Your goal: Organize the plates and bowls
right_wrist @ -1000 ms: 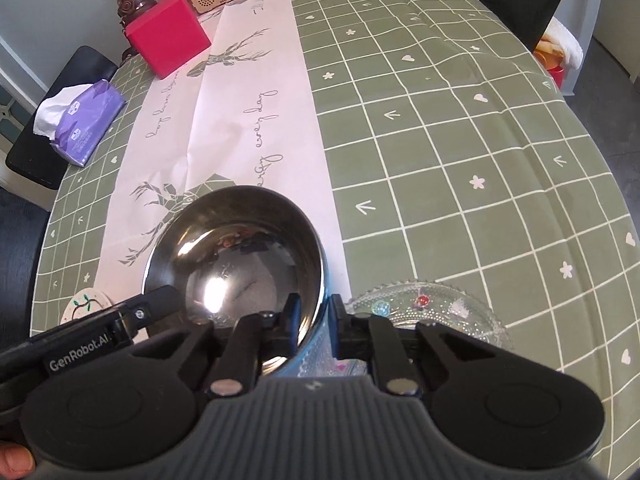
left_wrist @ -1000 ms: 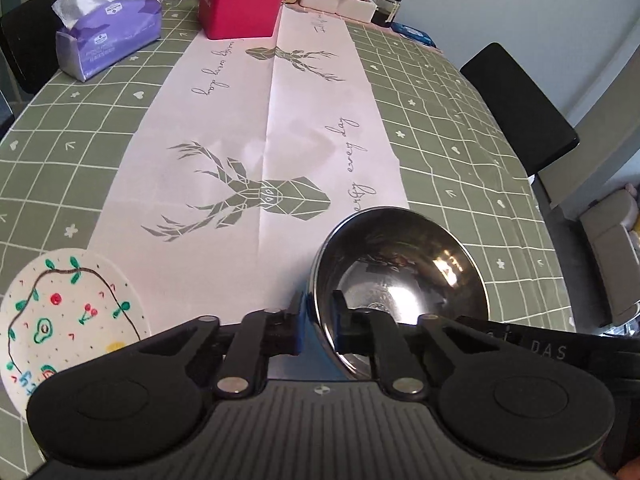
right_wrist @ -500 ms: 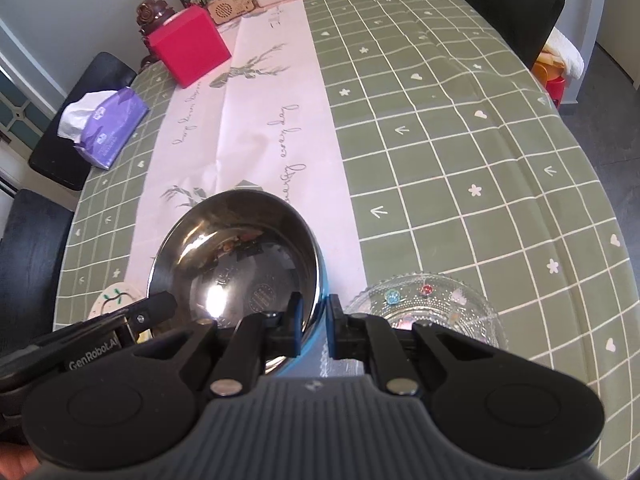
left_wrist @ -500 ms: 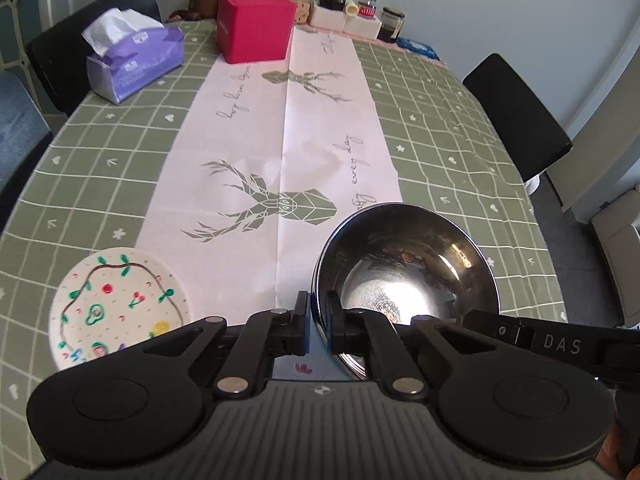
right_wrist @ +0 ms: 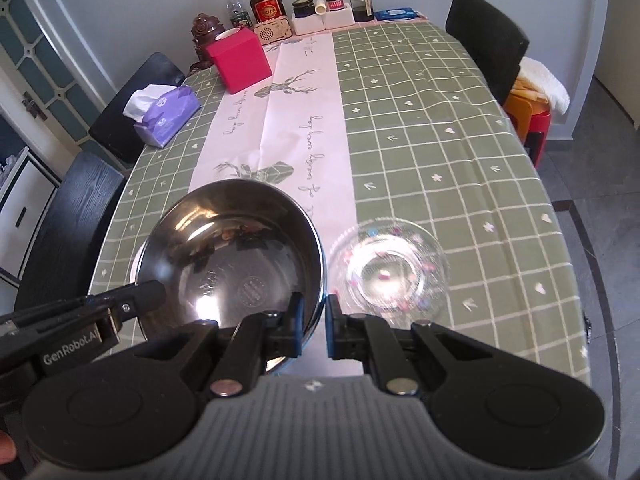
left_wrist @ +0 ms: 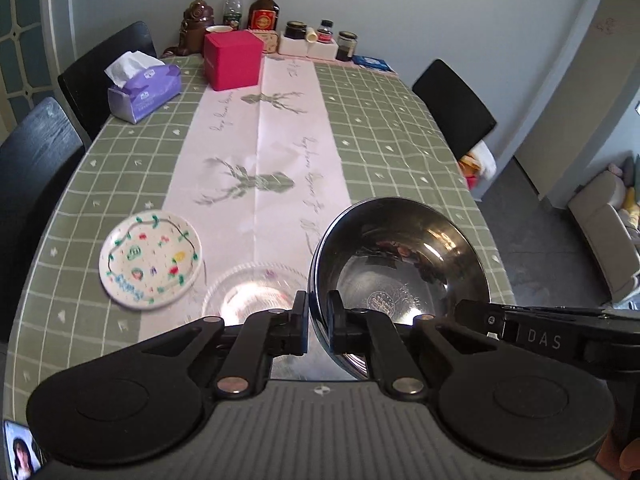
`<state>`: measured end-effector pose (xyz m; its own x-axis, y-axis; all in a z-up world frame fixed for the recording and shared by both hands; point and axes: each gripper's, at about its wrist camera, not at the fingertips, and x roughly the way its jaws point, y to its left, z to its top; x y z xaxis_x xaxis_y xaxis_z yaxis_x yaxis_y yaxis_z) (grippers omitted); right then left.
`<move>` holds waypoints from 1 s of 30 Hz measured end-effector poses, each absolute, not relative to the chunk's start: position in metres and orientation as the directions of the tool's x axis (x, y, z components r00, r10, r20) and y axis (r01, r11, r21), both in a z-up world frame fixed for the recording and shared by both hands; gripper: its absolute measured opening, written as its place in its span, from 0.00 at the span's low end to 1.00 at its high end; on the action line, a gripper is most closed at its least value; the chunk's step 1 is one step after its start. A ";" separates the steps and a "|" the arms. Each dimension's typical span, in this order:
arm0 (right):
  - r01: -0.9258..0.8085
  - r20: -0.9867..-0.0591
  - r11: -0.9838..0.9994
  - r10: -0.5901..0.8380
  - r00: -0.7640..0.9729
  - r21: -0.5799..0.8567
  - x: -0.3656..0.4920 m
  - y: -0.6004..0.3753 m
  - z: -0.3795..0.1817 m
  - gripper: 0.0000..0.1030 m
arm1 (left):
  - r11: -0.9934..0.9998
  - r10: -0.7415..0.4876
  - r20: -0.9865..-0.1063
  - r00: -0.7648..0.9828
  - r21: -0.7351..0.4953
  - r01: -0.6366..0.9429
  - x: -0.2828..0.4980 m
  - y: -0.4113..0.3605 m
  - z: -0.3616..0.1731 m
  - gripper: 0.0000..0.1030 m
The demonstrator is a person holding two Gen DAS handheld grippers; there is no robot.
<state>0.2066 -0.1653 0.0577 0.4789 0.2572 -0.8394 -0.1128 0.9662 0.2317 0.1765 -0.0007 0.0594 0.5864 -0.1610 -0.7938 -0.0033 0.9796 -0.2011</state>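
Two grippers pinch steel bowl (left_wrist: 400, 264) rim, held above table edge: left gripper (left_wrist: 318, 322) near rim, right gripper (right_wrist: 312, 322) opposite. Judged light, rigid, slippery; glass plate (right_wrist: 390, 268) below fragile.

A home dining room: checked tablecloth (left_wrist: 384, 132), chairs (left_wrist: 452, 108), tissue box (left_wrist: 144, 90), bottles (left_wrist: 263, 8).
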 end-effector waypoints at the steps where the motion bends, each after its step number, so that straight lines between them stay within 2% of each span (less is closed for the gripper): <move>1: -0.115 -0.839 0.967 0.254 0.481 0.227 0.196 -0.170 0.059 0.08 | 0.980 -0.167 -0.792 0.587 -0.200 0.009 0.168 -0.005 0.060 0.09; 7: -0.107 -0.847 0.978 0.211 0.488 0.181 0.141 -0.203 0.060 0.08 | 0.973 -0.220 -0.793 0.568 -0.220 0.069 0.124 -0.037 0.058 0.10; 13: -0.082 -0.867 0.986 0.167 0.468 0.146 0.107 -0.232 0.046 0.08 | 0.967 -0.254 -0.833 0.491 -0.232 0.105 0.100 -0.063 0.034 0.11; 30: -0.031 -0.925 0.993 0.120 0.360 0.116 0.093 -0.265 -0.008 0.08 | 0.961 -0.277 -0.899 0.338 -0.251 0.119 0.089 -0.097 -0.017 0.13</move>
